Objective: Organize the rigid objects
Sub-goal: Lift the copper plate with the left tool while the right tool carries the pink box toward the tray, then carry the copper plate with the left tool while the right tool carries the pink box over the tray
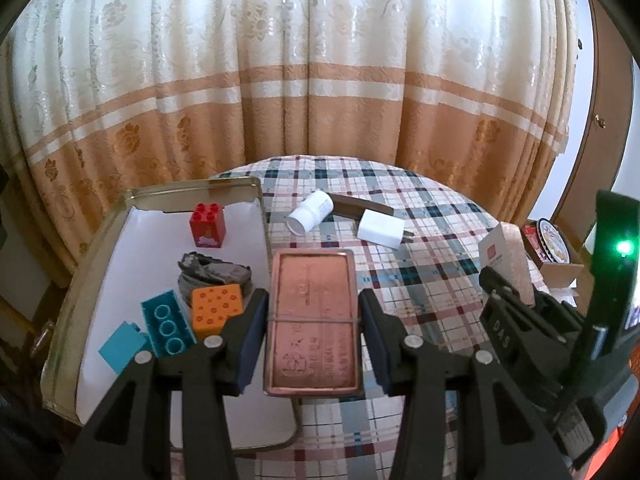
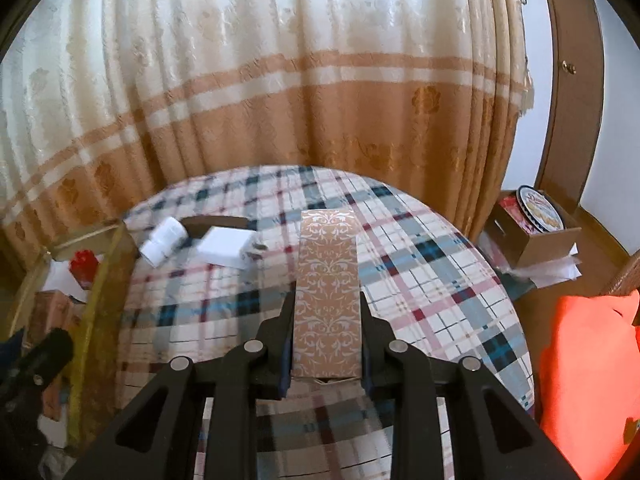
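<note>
Copper tin [image 1: 313, 320] clamped by left hand-held gripper [image 1: 313, 320] beside tray rim [image 1: 262, 216]

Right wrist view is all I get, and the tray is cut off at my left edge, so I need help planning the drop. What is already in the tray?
Observer: Inside the tray are a red block, an orange block, two teal blocks and a grey lump.
Operator: What is the left gripper doing?
Observer: The left gripper grips a copper-coloured tin by its long sides.
Operator: Where is that tin relative to the tray?
Observer: It sits just past the tray's right rim, not yet over the white lining.
</note>
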Motion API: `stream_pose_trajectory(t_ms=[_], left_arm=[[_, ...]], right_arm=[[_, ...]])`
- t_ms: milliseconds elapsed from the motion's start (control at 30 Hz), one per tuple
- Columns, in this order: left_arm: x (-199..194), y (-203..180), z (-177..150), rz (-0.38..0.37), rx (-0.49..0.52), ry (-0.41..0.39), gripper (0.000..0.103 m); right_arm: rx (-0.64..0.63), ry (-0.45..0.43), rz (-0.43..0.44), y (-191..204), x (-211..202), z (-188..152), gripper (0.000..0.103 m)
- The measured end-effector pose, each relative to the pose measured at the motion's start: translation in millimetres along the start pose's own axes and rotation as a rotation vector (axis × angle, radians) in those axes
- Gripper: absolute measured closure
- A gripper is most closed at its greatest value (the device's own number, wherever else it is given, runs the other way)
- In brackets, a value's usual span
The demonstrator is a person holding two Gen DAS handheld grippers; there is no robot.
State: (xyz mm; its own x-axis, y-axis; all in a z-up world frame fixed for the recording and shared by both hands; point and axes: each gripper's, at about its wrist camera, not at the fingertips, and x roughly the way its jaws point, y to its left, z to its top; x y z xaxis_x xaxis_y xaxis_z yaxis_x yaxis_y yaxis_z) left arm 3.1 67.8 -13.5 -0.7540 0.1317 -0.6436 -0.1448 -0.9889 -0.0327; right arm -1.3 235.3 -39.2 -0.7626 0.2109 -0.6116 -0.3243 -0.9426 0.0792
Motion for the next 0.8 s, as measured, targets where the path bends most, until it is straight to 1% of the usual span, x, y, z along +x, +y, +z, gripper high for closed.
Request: stream_pose_trajectory(t_ms=[167, 433, 633, 800], left_arm=[[-2.7, 10.1, -1.3, 0.010, -0.007, -0.005, 0.057], [-6.1, 22.5, -4.4, 0.008, -0.018, -0.002, 0.057], [-11.3, 33.8, 1.5, 0.014, -0.038, -0.017, 0.057], [-14.0, 46.4, 6.2, 0.042, -0.054, -0.026, 0.057]], right_arm=[[-0.026, 0.021, 0.059, 21.5, -4.1, -9.4, 0.075], [-0.062, 0.017, 0.104, 45.1, -14.1, -15.9, 0.075], [-0.064, -0.003, 0.131, 53.2, -26.6, -7.9, 0.075], [-0.068, -0.029, 0.165, 62.8, -37.9, 1.3, 0.075]])
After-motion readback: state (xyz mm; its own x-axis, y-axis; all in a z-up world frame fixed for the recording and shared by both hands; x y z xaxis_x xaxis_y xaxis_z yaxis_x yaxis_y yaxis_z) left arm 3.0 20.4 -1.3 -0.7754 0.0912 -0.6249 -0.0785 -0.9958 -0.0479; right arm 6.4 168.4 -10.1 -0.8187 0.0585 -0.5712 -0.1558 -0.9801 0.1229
